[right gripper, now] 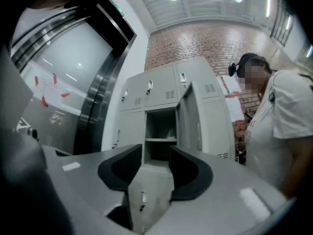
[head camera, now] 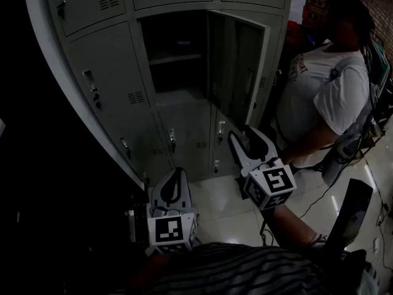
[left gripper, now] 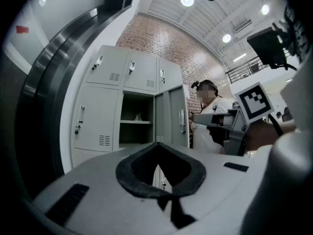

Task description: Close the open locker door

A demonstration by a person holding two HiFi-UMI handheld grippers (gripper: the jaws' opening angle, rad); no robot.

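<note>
The grey locker bank (head camera: 110,85) fills the upper left of the head view. One middle compartment (head camera: 175,57) stands open, with a shelf inside, and its door (head camera: 236,72) is swung out to the right. My right gripper (head camera: 241,132) is open and empty, its tips a little below the door's lower edge and apart from it. The right gripper view shows the door (right gripper: 188,124) ahead, beyond the spread right gripper (right gripper: 155,153). My left gripper (head camera: 178,172) hangs lower, shut on nothing. In the left gripper view the left gripper (left gripper: 157,146) has its tips together, and the open door (left gripper: 171,116) lies beyond.
A person in a white shirt (head camera: 325,85) stands close to the right of the open door. A dark wall or frame (head camera: 55,183) borders the lockers on the left. Cables and a black object (head camera: 350,214) lie on the glossy floor at the right.
</note>
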